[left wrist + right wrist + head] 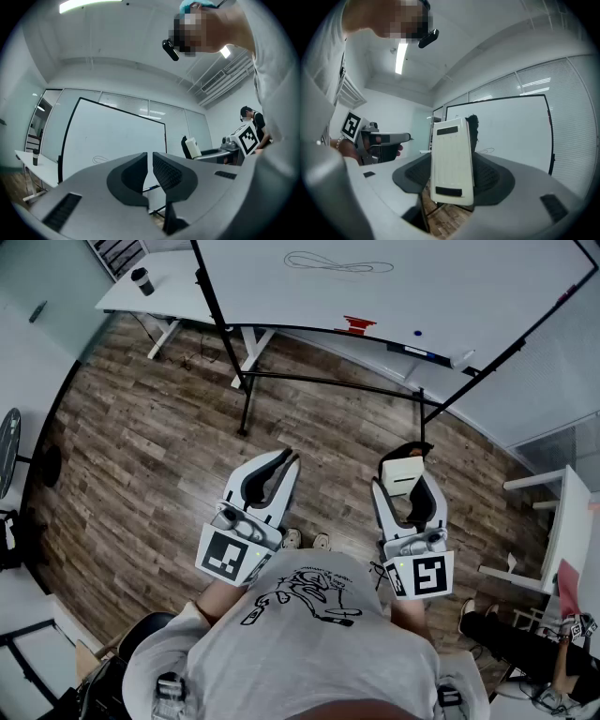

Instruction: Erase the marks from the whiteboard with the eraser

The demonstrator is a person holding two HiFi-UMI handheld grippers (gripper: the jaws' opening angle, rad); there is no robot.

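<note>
R gripper (410, 454) clamps eraser (451, 161) upright btwn its 2 jaws. L gripper (283, 459), lower center, nearly closed, empty. Whiteboard (441, 296) w/ scribble (337, 262) at top.

The whiteboard (422, 287) stands ahead (eraser (405, 476) in the right hand-held gripper (405, 463)), a desk (173, 296) behind its left end.

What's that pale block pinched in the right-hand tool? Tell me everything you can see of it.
It is the eraser: a cream, plastic-looking slab with rounded corners, fine ribs down its back and a dark strip near each end. Fuzzy black felt shows behind its far edge. It stands on end, slightly tilted, clamped by its sides between the right gripper's dark pads, in the air, short of the whiteboard.
</note>
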